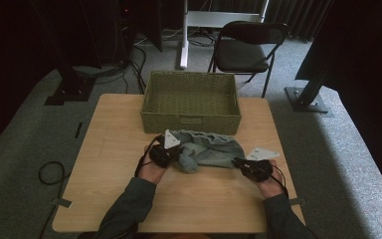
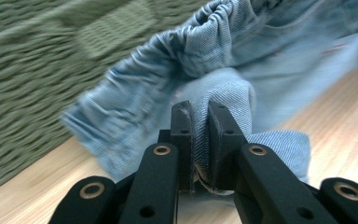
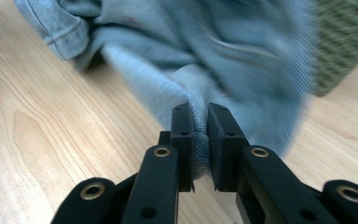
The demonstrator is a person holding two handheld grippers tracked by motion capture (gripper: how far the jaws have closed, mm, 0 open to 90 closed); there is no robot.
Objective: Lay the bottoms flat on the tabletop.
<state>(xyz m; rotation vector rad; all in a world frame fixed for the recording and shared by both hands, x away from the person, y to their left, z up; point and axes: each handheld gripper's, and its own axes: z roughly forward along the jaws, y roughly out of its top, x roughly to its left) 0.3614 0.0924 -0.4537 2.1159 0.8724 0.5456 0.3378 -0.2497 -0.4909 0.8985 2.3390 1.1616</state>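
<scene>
Table (image 1: pixel 129 124): light wood across the middle of the high view; your work sits in its upper centre.
Basket (image 1: pixel 191 101): green woven, directly above the garment in frame and just beside it.
Denim garment (image 1: pixel 210 149): bunched, long axis running left to right between your hands.
Left gripper (image 1: pixel 171 155): clamped on a fold (image 2: pixel 223 100) at the garment's left end.
Right gripper (image 1: pixel 238 162): pinching the cloth (image 3: pixel 199 135) at its right end.
Coming move: judge it as lifting both ends together, up-frame over the near basket wall; both hands stand about equally near.
</scene>
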